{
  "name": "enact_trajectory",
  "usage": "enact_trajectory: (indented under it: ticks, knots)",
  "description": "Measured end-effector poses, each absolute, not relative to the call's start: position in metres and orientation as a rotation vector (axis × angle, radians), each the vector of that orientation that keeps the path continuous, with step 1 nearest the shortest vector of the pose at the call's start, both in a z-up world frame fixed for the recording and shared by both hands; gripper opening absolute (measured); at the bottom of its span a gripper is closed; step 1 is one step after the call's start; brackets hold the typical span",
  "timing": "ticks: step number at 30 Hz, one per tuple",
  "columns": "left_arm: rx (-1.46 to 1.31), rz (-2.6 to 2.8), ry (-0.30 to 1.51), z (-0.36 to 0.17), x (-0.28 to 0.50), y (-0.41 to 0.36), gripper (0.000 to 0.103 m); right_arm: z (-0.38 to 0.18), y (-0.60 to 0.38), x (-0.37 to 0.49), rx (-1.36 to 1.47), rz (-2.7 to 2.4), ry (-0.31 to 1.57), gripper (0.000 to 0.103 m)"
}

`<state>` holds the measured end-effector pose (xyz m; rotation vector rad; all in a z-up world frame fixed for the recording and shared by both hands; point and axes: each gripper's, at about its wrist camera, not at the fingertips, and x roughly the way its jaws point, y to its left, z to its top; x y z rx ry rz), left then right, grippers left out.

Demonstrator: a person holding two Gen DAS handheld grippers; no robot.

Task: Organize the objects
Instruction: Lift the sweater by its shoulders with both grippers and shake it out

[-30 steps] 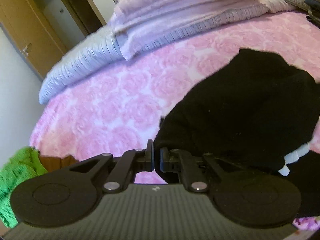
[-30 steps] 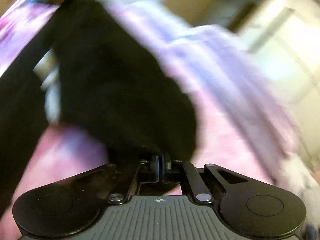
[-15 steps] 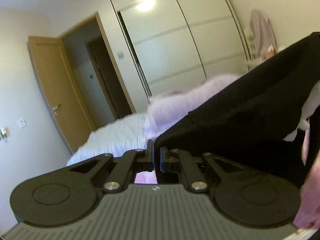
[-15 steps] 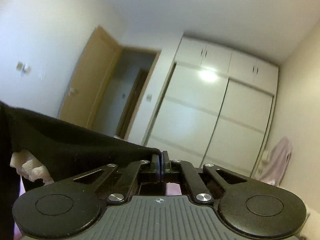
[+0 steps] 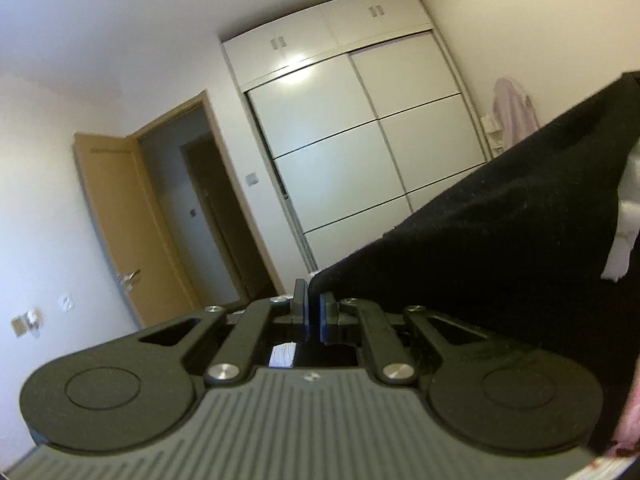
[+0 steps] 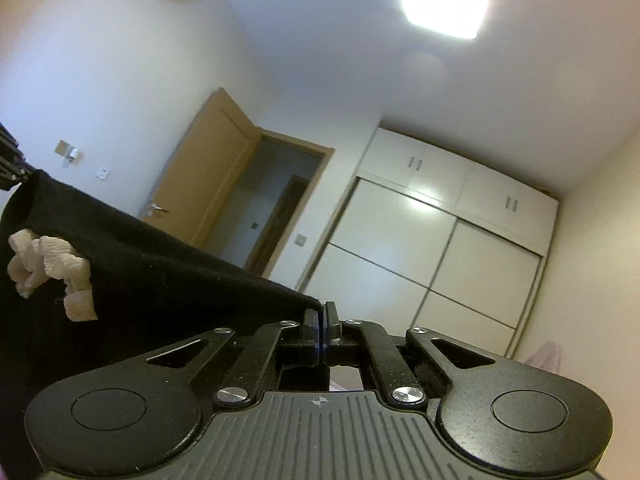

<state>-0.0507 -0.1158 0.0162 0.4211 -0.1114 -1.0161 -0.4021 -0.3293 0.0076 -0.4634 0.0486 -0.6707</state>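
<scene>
Left gripper and right gripper are each pinching a corner of the black garment, which is hanging stretched between them, facing the wardrobe

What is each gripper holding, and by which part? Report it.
Both hold one black garment. The left gripper pinches one corner of its top edge, and the right gripper pinches the opposite corner.

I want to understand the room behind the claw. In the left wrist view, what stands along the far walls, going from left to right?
Wall switches → open wooden door → dark doorway → small wall switch → white sliding wardrobe → pale pink garment hanging on the wall.
</scene>
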Motion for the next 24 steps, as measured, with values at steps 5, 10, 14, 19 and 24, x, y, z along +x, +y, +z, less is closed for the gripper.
enact_trajectory:
  ticks: [5,10,14,19,24]
  knots:
    - [0.461,-1.113,-0.007,-0.009,-0.019,-0.187,0.006,-0.013,-0.396,-0.357,-0.342,-0.714,0.211,0.0]
    - [0.538,-1.193,0.25,-0.089,0.041,-0.315,0.006,-0.101,-0.514,-0.284,-0.119,-0.768,0.495,0.0]
    - [0.607,-1.19,0.489,-0.173,0.089,-0.433,0.024,-0.198,-0.63,-0.222,0.066,-0.935,0.796,0.01]
    - [0.617,-1.069,0.647,-0.256,0.114,-0.439,0.023,-0.255,-0.623,-0.258,0.334,-0.893,0.795,0.02]
    - [0.623,-1.014,0.817,-0.302,0.117,-0.36,0.023,-0.285,-0.518,-0.278,0.449,-0.725,0.849,0.032]
